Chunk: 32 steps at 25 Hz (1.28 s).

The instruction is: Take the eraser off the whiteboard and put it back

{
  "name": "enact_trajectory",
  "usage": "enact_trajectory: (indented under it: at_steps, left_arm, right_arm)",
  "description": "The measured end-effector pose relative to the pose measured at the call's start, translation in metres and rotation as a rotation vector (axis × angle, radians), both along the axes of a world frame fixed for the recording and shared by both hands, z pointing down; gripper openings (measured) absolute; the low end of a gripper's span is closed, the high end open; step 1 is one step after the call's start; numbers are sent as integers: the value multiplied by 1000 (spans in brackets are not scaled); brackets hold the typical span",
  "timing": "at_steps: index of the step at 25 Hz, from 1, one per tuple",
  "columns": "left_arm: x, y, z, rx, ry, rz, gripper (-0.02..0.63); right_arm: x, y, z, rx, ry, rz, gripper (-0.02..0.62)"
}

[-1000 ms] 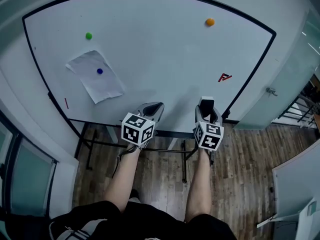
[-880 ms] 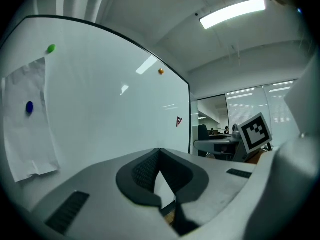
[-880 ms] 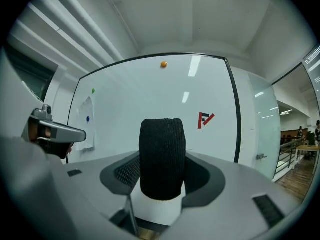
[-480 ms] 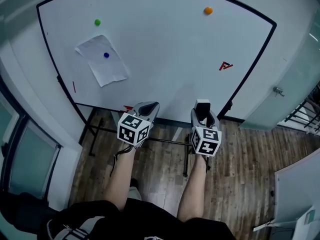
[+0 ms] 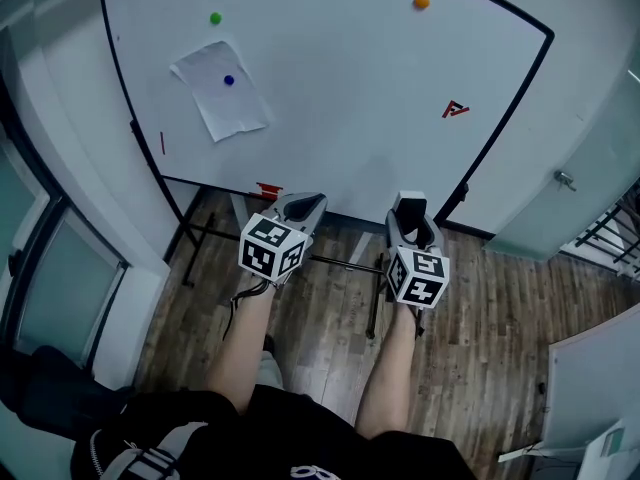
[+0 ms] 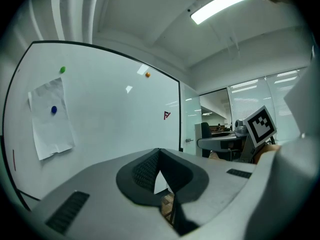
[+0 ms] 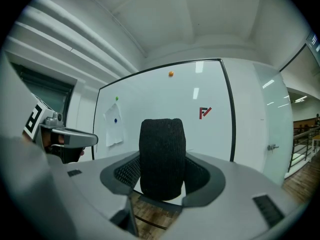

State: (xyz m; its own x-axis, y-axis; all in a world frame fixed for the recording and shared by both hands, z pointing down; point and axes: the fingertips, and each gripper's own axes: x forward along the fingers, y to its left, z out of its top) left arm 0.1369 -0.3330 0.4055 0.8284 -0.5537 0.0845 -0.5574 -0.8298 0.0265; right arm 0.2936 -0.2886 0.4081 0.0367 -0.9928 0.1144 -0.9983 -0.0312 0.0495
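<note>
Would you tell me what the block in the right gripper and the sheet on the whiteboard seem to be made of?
The eraser looks like dark felt or woven fabric: matte, with a fine ribbed weave. The sheet looks like thin white paper: matte, slightly creased, held by a blue magnet.

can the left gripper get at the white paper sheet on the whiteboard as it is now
Probably yes: nothing stands between the left gripper and the white paper sheet on the whiteboard, though it is held back from the board.
</note>
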Motion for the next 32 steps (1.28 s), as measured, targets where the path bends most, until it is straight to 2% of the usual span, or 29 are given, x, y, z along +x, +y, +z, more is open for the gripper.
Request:
enact_trajectory:
  at_steps: [4, 16, 32]
  left_arm:
    - [-1, 23, -1, -16, 50, 24, 18]
    - [1, 66, 15, -46, 58, 36, 18]
    - [4, 95, 34, -48, -5, 69, 18]
  right_arm:
    - [-5, 18, 10, -16, 1, -13, 247]
    - [-16, 59, 33, -63, 6, -48, 247]
    - [-30, 77, 59, -101, -20, -67, 247]
